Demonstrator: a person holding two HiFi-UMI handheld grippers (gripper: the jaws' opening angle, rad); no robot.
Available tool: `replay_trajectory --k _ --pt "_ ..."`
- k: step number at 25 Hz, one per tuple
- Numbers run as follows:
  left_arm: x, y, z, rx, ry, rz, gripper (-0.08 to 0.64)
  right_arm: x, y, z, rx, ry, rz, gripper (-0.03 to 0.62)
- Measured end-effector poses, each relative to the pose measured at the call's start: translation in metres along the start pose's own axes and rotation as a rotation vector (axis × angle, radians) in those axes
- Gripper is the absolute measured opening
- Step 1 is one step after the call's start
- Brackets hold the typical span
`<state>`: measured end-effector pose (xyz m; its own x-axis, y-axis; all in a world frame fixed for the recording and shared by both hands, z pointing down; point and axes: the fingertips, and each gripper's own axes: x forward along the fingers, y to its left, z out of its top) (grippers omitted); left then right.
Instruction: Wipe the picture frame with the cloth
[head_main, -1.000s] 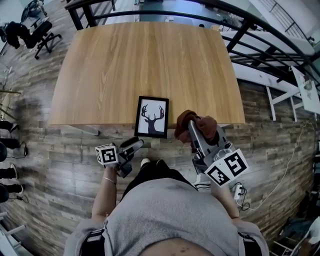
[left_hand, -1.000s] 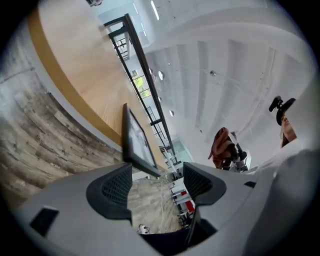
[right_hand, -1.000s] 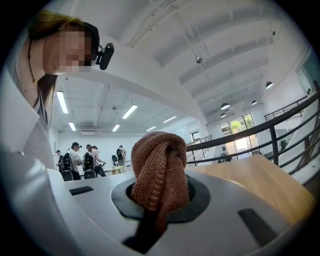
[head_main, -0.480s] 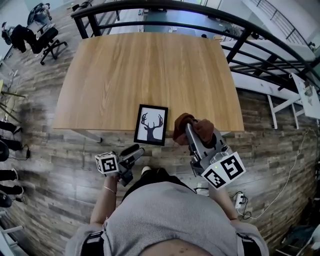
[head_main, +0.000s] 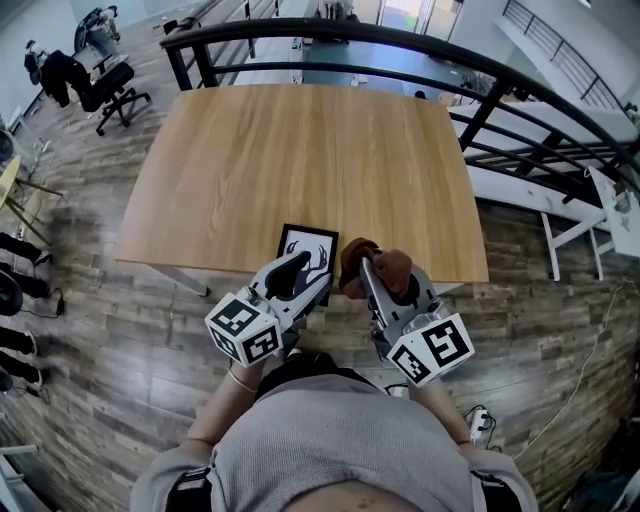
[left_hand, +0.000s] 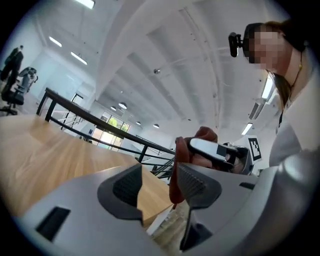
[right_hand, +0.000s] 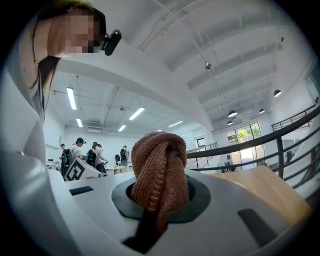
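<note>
The frame (head_main: 302, 243) lies flat on the table (head_main: 300, 150), at the near edge and a little left of the middle, and its white print shows a black antlered head. Only its upper part is clear in the head view, because the left claw (head_main: 308, 272) crosses over its lower part there. Whether that claw touches the frame cannot be told. In the left gripper view the left claw (left_hand: 162, 182) has its jaws apart with nothing gripped between them (they have just been closing a little). Through the gap show the table's edge and, further off, the cloth (left_hand: 180, 167).

The right claw (head_main: 368, 268) is just right of the frame, at the table's near edge. Its jaws are clamped on the cloth (head_main: 392, 268), a rust-brown knitted piece bunched into a lump round the tips. In the right gripper view the cloth (right_hand: 160, 170) stands up in a fold from between the pads of the right claw (right_hand: 160, 195) and fills the gap. In the head view the cloth sits close beside the frame's right edge, though contact cannot be made out.

The person (head_main: 340, 440) stands at the table's near side in a grey top, a claw in each hand. A dark railing (head_main: 330, 32) runs along the far and right sides of the table, and the floor (head_main: 100, 330) is grey-brown planks.
</note>
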<state>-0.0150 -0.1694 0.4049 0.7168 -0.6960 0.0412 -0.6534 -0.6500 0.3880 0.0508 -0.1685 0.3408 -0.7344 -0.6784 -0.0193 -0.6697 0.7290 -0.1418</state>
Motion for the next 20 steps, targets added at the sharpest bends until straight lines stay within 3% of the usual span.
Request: replay_trajectory --k 4,5,8,14,20 --pt "0.008 -0.007 0.0 0.091 -0.007 0.136 0.022 0.0 -0.002 -0.004 -0.047 -0.001 0.001 0.046" --pt "0.009 -0.01 0.001 0.114 -0.02 0.162 0.008 -0.002 -0.003 -0.004 -0.055 0.002 0.005 0.046" --pt "0.015 -0.019 0.001 0.128 -0.038 0.189 0.008 -0.006 -0.006 -0.006 -0.052 0.005 0.01 0.046" --pt "0.016 -0.026 -0.006 0.076 -0.053 0.162 0.008 -0.004 0.0 -0.01 -0.035 0.012 0.031 0.046" --pt "-0.002 -0.033 0.008 0.128 -0.099 0.18 0.008 -0.012 0.015 -0.01 -0.03 -0.001 0.018 0.046"
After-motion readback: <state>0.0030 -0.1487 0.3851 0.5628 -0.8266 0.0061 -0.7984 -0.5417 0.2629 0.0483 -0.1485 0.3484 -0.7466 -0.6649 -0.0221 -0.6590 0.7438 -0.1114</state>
